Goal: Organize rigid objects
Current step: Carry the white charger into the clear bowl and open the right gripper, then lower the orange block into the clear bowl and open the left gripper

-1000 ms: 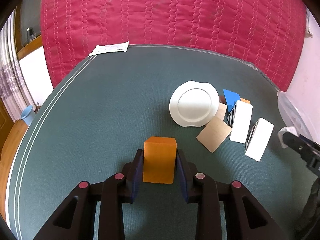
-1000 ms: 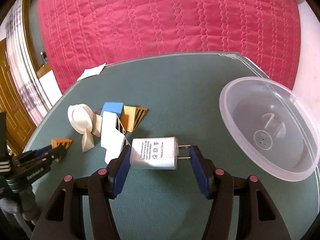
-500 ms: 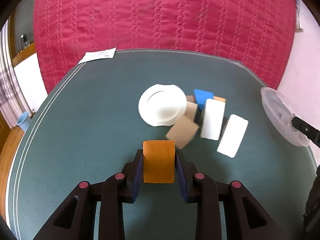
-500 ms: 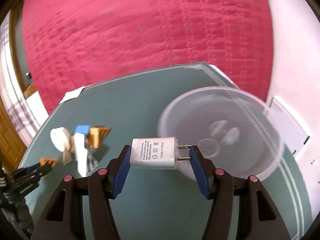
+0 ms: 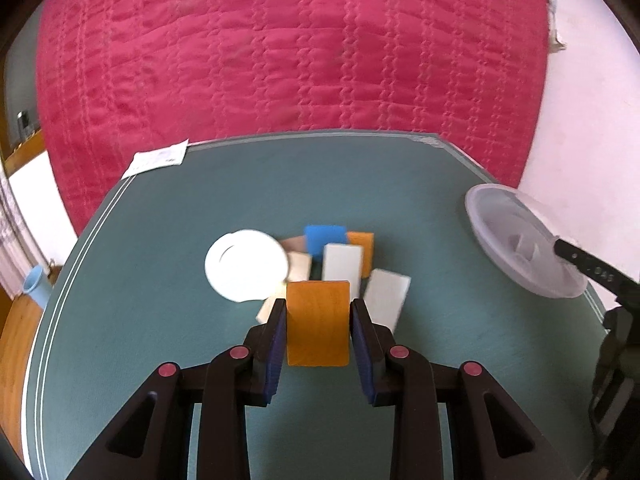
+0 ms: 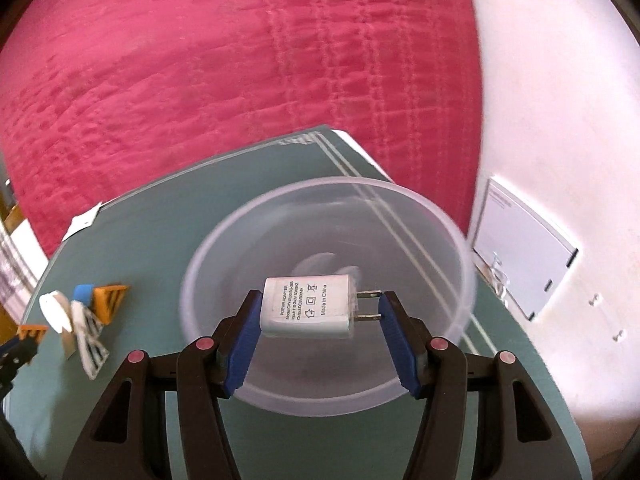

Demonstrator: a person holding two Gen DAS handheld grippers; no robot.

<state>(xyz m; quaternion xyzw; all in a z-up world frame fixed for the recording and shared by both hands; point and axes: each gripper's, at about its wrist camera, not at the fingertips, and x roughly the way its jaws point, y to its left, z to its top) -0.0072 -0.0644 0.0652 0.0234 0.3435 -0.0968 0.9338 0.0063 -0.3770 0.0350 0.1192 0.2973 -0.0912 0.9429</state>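
You are working over a big green table [image 5: 160, 240] in front of a quilted red cover [image 5: 280, 60]. Near the table's right edge a big clear plastic bowl [image 6: 224, 248] is sitting. It is lying right under and just ahead of your right gripper [image 6: 320, 312]. That gripper is squeezing a small white plug charger [image 6: 308, 308] end to end, so the charger's long side is pointing left to right, with its two metal pins touching the right pad. The charger is hanging over the middle of the bowl, so I think the drop is next. Your right hand is much nearer the bowl than your left. In the middle of the table a round white plate [image 5: 244, 270] and a pile of wooden blocks [image 5: 340, 260] are waiting. Your left gripper [image 5: 318, 328] is pinching an orange wooden block [image 5: 318, 320], up above the table's near edge, with the bowl far off to its right.
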